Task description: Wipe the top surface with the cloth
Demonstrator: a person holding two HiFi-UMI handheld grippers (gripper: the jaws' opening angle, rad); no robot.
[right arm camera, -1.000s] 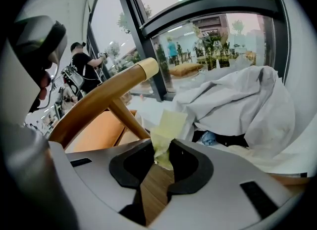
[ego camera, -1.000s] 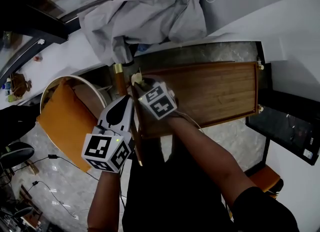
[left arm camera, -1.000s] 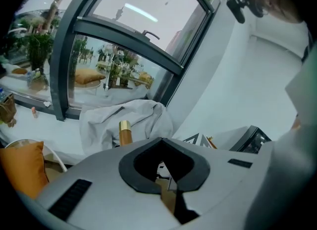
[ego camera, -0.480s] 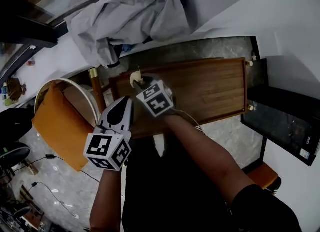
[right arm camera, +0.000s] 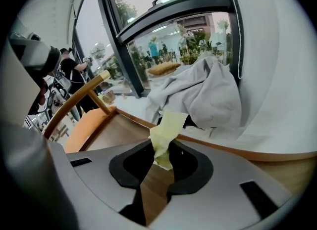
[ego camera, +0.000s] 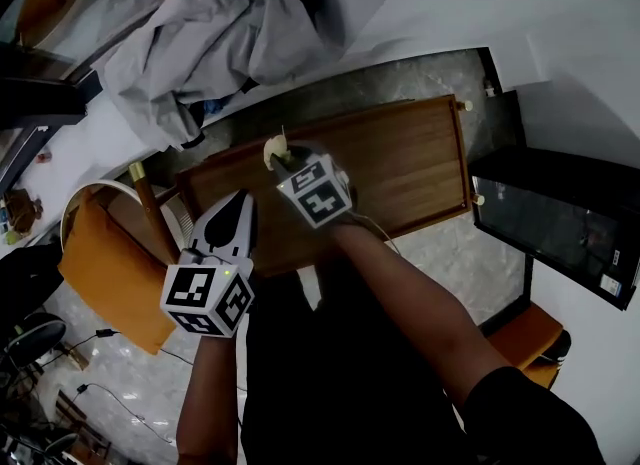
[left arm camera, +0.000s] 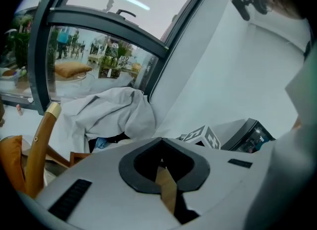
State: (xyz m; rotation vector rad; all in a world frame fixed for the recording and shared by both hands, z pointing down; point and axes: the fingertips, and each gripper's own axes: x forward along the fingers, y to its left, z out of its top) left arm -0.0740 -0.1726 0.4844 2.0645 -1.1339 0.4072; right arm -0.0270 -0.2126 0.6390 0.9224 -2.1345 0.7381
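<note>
The cloth (ego camera: 274, 149), a small pale yellow scrap, sits over the left end of the wooden top (ego camera: 405, 168) in our head view, pinched in the tip of the right gripper (ego camera: 286, 161). The left gripper (ego camera: 238, 211) hangs at the near edge of the wooden top, left of the right gripper, with its tip pointing at the wood. Beyond the far edge of the wooden top lies a crumpled grey garment (ego camera: 205, 38). Off the top's left end stands a chair (ego camera: 105, 263) with an orange cushion, and off its right end sits a black box (ego camera: 560, 238).

In the left gripper view we see the left gripper (left arm camera: 161, 143) with its fingers closed together and nothing between them; a sliver of the wooden top (left arm camera: 167, 190) shows through the slot below the tips. The grey garment (left arm camera: 114, 113) lies beyond the wooden top, the chair (left arm camera: 38, 147) is off to the left, and the black box (left arm camera: 247, 132) is to the right.

In the right gripper view we see the right gripper (right arm camera: 161, 151) with its fingers clamped on the cloth (right arm camera: 167, 125), whose free end stands up above the tips, over the wooden top (right arm camera: 116, 132). We cannot tell whether the cloth touches the wood. The grey garment (right arm camera: 208, 95) lies past the far edge of the wooden top, and the chair (right arm camera: 81, 100) is at the top's left end.
</note>
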